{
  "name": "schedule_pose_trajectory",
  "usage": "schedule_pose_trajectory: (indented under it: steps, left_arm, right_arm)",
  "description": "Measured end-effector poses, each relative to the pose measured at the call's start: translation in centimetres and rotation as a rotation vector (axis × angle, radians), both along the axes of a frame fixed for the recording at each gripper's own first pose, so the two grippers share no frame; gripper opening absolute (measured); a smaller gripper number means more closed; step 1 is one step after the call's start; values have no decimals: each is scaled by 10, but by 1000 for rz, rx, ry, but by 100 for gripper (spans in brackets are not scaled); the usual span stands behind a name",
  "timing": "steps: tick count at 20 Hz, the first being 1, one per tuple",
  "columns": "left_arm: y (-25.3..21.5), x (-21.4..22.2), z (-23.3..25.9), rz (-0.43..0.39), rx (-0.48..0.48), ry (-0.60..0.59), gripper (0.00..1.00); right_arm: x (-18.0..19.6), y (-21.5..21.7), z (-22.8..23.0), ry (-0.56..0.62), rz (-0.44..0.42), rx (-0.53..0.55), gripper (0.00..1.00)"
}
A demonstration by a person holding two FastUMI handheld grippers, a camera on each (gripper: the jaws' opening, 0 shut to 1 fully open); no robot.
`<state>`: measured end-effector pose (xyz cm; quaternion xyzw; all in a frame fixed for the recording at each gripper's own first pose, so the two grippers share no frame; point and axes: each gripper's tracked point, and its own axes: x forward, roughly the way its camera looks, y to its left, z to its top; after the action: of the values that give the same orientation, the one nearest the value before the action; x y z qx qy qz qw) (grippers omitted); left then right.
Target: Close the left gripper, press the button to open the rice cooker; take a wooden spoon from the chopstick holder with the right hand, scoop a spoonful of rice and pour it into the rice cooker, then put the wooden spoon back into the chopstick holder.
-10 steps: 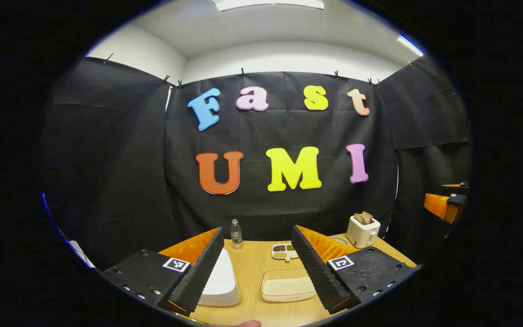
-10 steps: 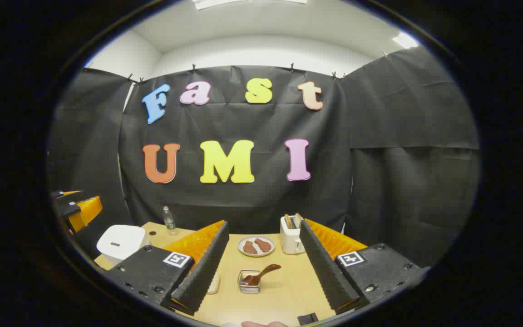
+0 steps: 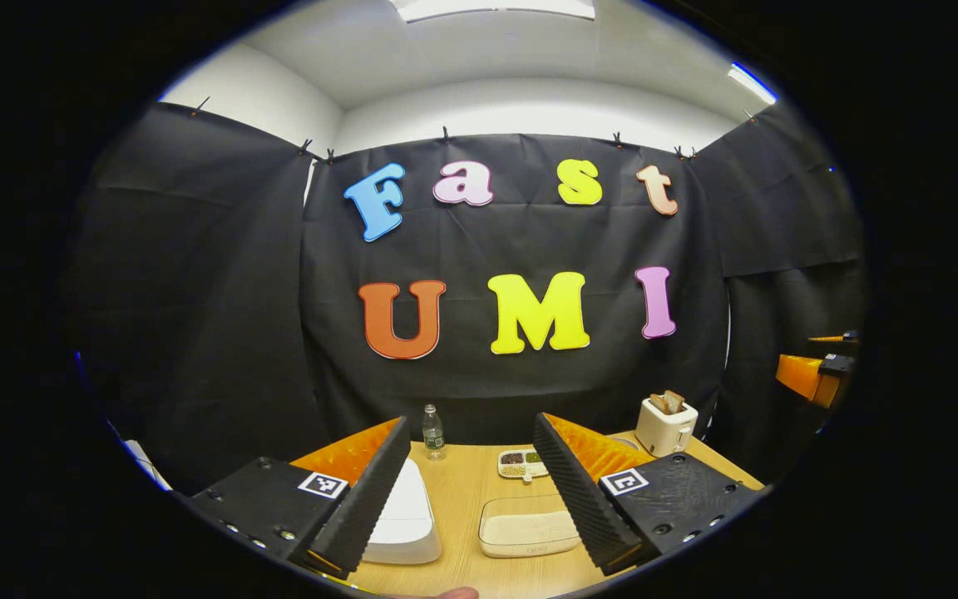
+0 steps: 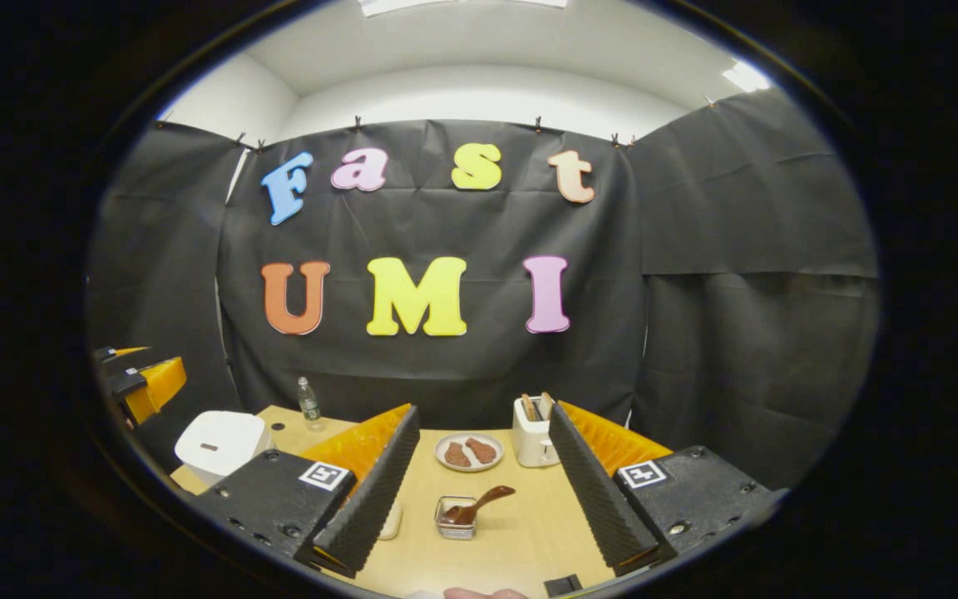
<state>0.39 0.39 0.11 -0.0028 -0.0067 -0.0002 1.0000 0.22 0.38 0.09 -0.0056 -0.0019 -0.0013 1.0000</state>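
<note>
Rice cooker (image 3: 400,520) sits low on the table (image 3: 466,491), lid down, partly behind the left gripper's (image 3: 469,491) near finger; in the right gripper view it stands at the table's left end (image 4: 221,441). The step in hand looks like the first one: bring the left fingers together, then press the lid button. To do that well, I would clench the fingers fully first so they make one firm tip, then come down squarely on the button and push straight, without shoving the cooker sideways.

Left gripper is spread wide, holding and touching nothing, above the table with the rice tray (image 3: 529,532) between its fingers. Right gripper (image 4: 483,491) is likewise wide apart and empty, well short of the holder (image 4: 456,516), where the spoon (image 4: 479,503) leans with its handle up to the right.
</note>
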Motion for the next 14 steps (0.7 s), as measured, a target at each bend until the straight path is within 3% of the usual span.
schedule_pose_trajectory:
  steps: [2,3,5,9,10,12,14]
  left_arm:
    - [0,3,-4,-2,-2,12,90]
    - [1,3,-6,-1,-2,19,95]
    - [4,5,-7,0,-1,20,95]
    - [-3,7,-7,-32,-12,25,90]
    - [-1,9,-9,-28,-10,30,72]
    - [19,7,-3,54,12,12,36]
    - [17,15,-20,27,14,67,0]
  right_arm:
    - [1,1,-2,6,-1,-3,100]
    - [1,2,-2,6,-1,-4,100]
    - [1,3,0,7,-2,-9,100]
    - [1,3,-1,12,-6,-10,100]
    - [2,4,-4,19,-4,-11,100]
    - [2,6,-6,28,-1,-17,100]
    - [2,8,-7,31,2,-26,100]
